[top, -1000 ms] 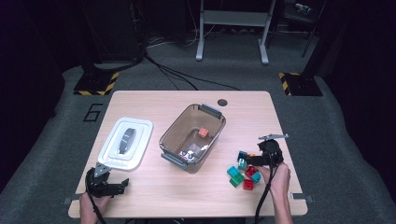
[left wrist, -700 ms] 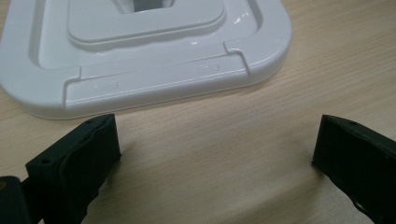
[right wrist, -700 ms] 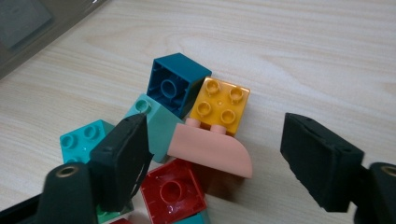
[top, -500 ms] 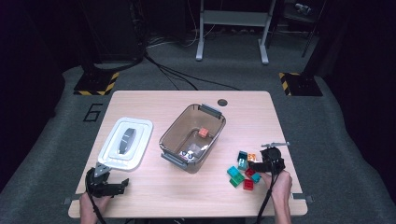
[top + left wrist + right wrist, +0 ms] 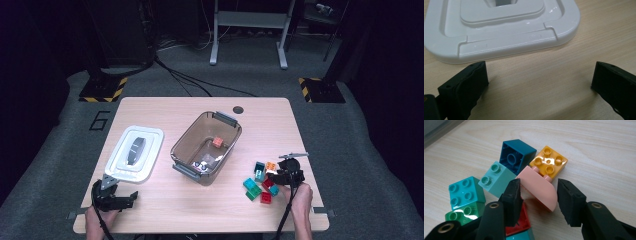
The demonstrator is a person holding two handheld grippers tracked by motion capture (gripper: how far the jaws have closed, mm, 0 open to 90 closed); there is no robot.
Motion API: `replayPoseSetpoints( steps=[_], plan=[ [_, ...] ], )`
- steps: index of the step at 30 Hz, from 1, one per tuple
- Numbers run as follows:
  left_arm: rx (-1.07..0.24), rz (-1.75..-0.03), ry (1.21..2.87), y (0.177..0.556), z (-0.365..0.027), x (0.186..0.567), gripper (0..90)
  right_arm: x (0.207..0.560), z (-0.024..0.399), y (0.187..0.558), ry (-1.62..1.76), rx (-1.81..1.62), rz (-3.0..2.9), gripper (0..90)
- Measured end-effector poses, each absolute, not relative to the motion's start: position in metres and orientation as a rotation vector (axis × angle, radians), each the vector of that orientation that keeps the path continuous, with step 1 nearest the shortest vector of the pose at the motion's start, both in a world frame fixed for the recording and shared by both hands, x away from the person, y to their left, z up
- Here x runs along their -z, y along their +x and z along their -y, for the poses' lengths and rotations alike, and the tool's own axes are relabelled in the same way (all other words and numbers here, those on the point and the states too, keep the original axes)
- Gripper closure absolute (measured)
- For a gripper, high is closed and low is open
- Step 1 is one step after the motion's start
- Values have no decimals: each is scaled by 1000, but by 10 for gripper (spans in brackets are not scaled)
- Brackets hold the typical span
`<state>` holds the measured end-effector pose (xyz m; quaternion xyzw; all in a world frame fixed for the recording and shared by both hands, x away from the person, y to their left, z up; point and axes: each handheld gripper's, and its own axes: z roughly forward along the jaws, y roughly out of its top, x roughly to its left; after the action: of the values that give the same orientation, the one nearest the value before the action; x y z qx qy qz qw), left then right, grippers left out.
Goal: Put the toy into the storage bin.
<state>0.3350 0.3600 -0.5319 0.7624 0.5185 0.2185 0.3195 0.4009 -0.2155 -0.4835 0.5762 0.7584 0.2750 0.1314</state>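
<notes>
- Here, my right tool [image 5: 278, 176] sits low over the cluster of toy bricks at about 4 o'clock on the tabletop [image 5: 260, 112], as the high view shows it.
- Its jaws have just been closing, and the pink brick [image 5: 539, 187] lies between them; in the right gripper view the left jaw is right at the brick's edge, while a gap shows between the brick and the right jaw, so I call it not yet clenched.
- The pink brick has a curved face and leans against the orange brick [image 5: 549, 162], which lies studs up at 12 o'clock from it.
- At 10 o'clock from the pink brick stands the dark teal brick [image 5: 517, 155], tipped so that its hollow underside faces the camera; the light mint brick [image 5: 497, 180] touches it on the near side.
- Further toward 9 o'clock a turquoise brick [image 5: 466, 192] rests on a green brick [image 5: 459, 216], and a red brick [image 5: 522, 221] lies under my left jaw.
- My left tool [image 5: 116, 197] rests at 7 o'clock on the tabletop, released, its jaws wide apart with bare wood between them.
- Just ahead of it, at 12 o'clock in the left gripper view, lies the white lid [image 5: 499, 30], flat on the wood and apart from the jaws.
- The clear bin [image 5: 206, 146] stands in the middle of the tabletop, between the lid and the bricks, with a small orange piece [image 5: 218, 142] inside.
</notes>
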Motion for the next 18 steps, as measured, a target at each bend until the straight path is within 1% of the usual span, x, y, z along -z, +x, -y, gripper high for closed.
replayPoseSetpoints(
  steps=[3,10,18],
  plan=[
    [-574,-1363,2005,335,-360,532,4,483,215,403,1643,-784,-2225,536],
    [-575,-1363,2005,335,-360,532,4,484,215,406,1600,-781,-2266,672],
    [-574,-1363,2004,335,-360,532,4,482,214,406,1577,-794,-2282,711]
  ],
)
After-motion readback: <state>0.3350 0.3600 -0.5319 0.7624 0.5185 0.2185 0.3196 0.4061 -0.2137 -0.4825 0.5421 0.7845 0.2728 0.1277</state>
